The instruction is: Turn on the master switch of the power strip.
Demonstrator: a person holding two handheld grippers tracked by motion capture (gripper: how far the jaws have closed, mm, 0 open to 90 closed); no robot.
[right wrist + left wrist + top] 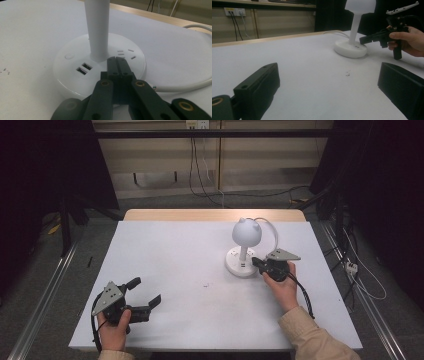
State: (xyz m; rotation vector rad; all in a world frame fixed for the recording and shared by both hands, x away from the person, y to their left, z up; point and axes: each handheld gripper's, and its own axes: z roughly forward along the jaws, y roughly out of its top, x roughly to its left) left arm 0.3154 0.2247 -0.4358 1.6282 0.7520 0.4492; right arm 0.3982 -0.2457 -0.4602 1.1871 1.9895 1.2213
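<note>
Standing toward the far right of the table (165, 245), the white lamp (245, 247) is met at its round base (75, 75) by the right gripper (256, 262), whose jaws are pressed together with nothing between them, tips resting on the base beside the stem (97, 30). Near the front left corner, the left gripper (145, 292) is held with jaws spread wide and empty.

Your right sleeve (312, 337) is beige. Each black gripper, left (145, 296) and right (256, 262), carries a grey three-cornered plate and trails a black cable. Brass-ringed screw holes dot the right gripper's linkage arms (105, 82).
</note>
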